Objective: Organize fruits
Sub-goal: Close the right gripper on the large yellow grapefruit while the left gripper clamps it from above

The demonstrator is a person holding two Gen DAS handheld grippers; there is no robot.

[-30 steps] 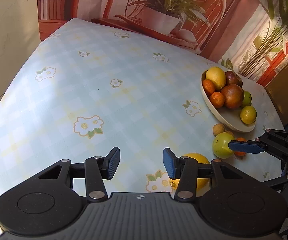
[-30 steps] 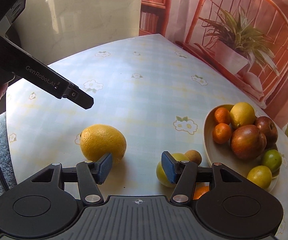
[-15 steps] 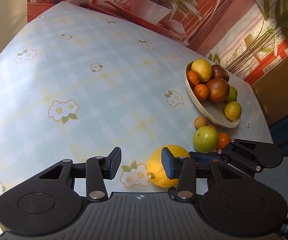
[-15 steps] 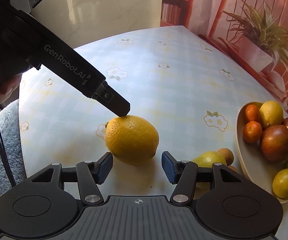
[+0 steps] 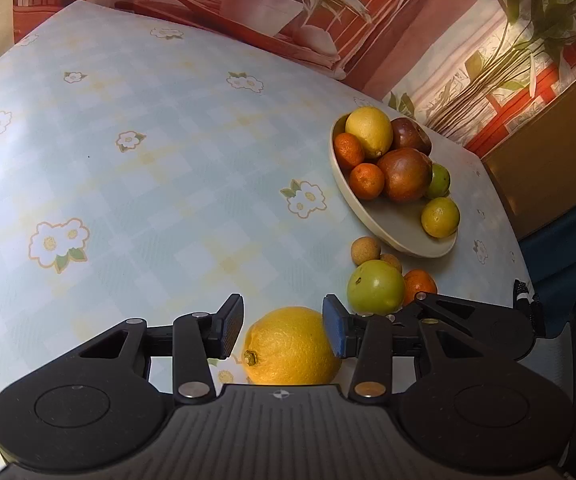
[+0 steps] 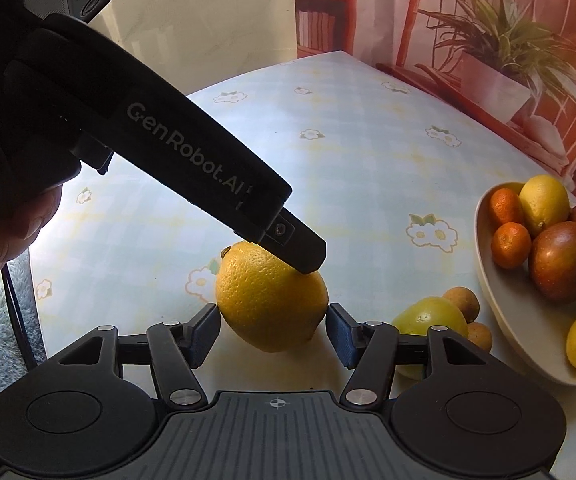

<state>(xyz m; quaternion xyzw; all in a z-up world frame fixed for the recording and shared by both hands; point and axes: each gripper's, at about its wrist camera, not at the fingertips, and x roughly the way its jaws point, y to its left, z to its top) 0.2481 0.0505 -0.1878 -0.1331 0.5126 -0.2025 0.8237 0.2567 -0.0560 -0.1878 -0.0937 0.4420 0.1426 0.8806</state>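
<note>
A large yellow citrus [image 5: 292, 346] [image 6: 271, 300] lies on the table between the fingers of both grippers. My left gripper [image 5: 283, 330] is open around it, its pads close on each side. My right gripper [image 6: 273, 336] is open with the fruit between its pads, not squeezed. The left gripper's body [image 6: 191, 164] reaches over the fruit in the right wrist view. A beige bowl [image 5: 392, 224] [image 6: 528, 340] holds a lemon, mandarins, dark red fruits and limes.
A green apple [image 5: 375, 287] [image 6: 428, 318], two small brown fruits [image 5: 365, 249] and a mandarin [image 5: 420, 284] lie loose beside the bowl. The table [image 5: 147, 168] has a pale blue flowered cloth. A wall with a plant picture stands behind.
Both grippers have moved in on the large yellow citrus, which now lies between both pairs of fingers. The left gripper has swung right and come closer to the bowl.
</note>
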